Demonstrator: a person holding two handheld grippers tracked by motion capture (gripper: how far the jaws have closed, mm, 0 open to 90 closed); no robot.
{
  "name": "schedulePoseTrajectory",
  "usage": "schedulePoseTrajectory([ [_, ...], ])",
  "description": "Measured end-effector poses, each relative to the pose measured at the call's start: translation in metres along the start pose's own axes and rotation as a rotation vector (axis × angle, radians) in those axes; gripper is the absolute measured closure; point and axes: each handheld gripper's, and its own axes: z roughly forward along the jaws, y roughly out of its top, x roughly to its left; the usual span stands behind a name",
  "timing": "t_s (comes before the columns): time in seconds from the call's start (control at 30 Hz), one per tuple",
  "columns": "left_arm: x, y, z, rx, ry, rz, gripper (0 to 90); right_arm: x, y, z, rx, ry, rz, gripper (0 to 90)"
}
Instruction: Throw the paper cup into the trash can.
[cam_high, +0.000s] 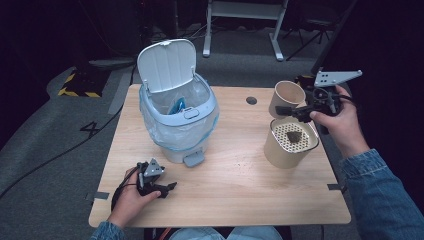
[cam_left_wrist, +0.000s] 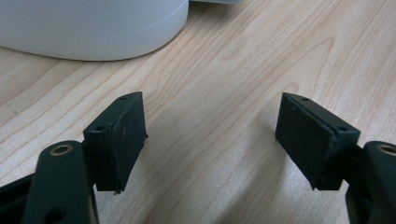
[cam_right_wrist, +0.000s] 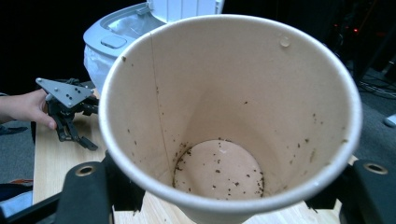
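While the right gripper (cam_high: 292, 111) holds the paper cup (cam_high: 286, 98) clamped across its wall, tilted so that its mouth faces the gripper's camera, we hold it lifted off the table (cam_high: 230, 185) just behind the strainer cup (cam_high: 290, 142). In the right gripper view the paper cup (cam_right_wrist: 229, 121) is empty apart from dark specks stuck to its wall and floor. The strainer cup stands at the right side of the table with a dark clump, possibly spent tea leaves, on its perforated insert. We judge the step in hand to be carrying the paper cup toward the bin (cam_high: 177, 117), which stands left of centre with its lid (cam_high: 166, 65) raised and liner exposed. The next move calls for a level traverse leftward over the rim, then a release. The left gripper (cam_high: 159, 187) rests on the table near the bin's base, jaws wide apart and holding nothing (cam_left_wrist: 210, 140).
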Motion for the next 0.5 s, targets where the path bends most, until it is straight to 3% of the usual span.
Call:
schedulePoseTrajectory([
  [0.5,0.000,0.000,0.000,0.001,0.000,0.000,24.9,0.009,0.050,0.054,-0.003,0.047,-0.036,31.6],
])
